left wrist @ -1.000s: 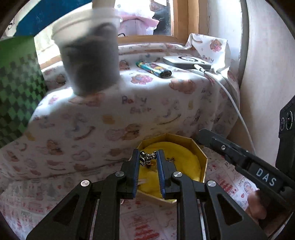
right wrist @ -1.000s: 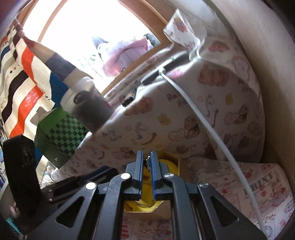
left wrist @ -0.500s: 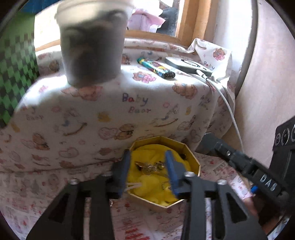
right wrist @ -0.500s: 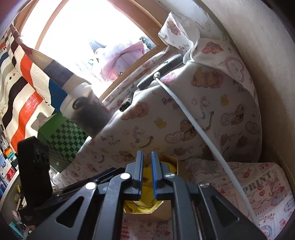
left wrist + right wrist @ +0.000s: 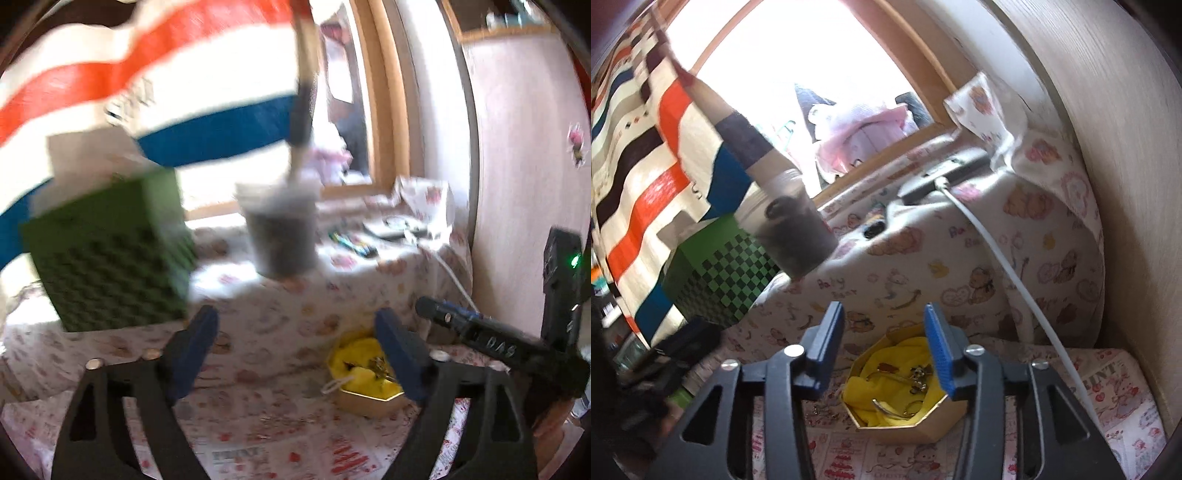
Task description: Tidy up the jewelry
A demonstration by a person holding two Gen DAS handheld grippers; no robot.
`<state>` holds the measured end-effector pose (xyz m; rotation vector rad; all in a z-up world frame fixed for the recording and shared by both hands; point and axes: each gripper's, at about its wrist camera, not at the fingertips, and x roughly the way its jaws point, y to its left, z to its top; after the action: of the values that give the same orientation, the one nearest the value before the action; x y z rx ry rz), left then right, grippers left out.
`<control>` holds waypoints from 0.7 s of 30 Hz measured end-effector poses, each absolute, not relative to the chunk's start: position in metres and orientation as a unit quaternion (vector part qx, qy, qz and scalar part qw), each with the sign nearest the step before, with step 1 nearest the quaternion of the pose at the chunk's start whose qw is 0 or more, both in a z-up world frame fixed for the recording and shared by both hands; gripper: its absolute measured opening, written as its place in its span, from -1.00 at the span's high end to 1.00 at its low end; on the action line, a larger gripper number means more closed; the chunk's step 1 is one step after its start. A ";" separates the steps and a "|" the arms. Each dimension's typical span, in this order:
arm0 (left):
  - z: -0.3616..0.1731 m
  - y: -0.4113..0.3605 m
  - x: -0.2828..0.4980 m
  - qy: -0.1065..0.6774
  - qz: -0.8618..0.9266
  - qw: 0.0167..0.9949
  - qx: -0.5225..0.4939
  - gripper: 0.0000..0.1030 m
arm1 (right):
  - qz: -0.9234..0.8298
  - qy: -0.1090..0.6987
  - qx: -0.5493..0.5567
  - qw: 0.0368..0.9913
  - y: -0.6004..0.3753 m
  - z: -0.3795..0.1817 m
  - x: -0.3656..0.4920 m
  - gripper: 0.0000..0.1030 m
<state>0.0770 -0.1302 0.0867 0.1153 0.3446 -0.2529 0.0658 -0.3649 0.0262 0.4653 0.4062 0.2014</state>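
Observation:
A gold octagonal box (image 5: pixel 923 428) lined with yellow cloth sits on the printed cover, with several small metal jewelry pieces (image 5: pixel 918 376) lying in it. My right gripper (image 5: pixel 884 347) hovers just above and in front of the box. Its jaws are opening and nothing is pinched between its blue pads (image 5: pixel 940 350). My left gripper (image 5: pixel 295 350) is drawn back to the left of the box (image 5: pixel 369 402), its jaws opening wide with nothing between them. One finger of the right gripper (image 5: pixel 480 332) shows at the right edge of the left wrist view.
A raised ledge draped in bear-print cloth (image 5: pixel 979 280) stands behind the box. On it are a grey cup (image 5: pixel 280 236), a green checkered box (image 5: pixel 110 258), a lighter (image 5: pixel 354 243) and a flat device with a white cable (image 5: pixel 997 258). A wooden panel (image 5: pixel 1126 184) closes the right side.
Both grippers went from shut to open. The left one let go of a silvery piece over the box, then pulled back, up and to the left. The right one rose slightly.

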 end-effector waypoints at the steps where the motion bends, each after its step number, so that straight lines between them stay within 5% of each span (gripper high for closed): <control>1: 0.090 -0.123 0.071 0.160 -0.118 0.979 0.049 -0.86 | 0.095 0.199 0.221 0.950 -0.362 0.027 0.064 0.15; 6: 0.100 -0.087 0.047 0.123 -0.120 0.985 0.022 -0.99 | 0.067 0.195 0.163 0.965 -0.341 0.030 0.059 0.12; 12: 0.085 -0.063 0.033 0.090 -0.087 0.991 0.043 -0.99 | 0.061 0.174 0.119 0.976 -0.318 0.037 0.047 -0.20; 16: 0.067 -0.037 0.039 0.119 -0.087 0.989 0.011 -0.99 | 0.067 0.165 0.095 0.979 -0.304 0.039 0.039 -0.62; 21: 0.031 -0.016 0.058 0.168 -0.064 0.984 0.006 -0.99 | 0.067 0.198 0.079 0.975 -0.292 0.030 0.048 -0.64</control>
<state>0.0580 -0.0155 0.0313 0.0114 0.3383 -0.1297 0.0479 -0.2922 0.0296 0.1587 0.3990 0.1359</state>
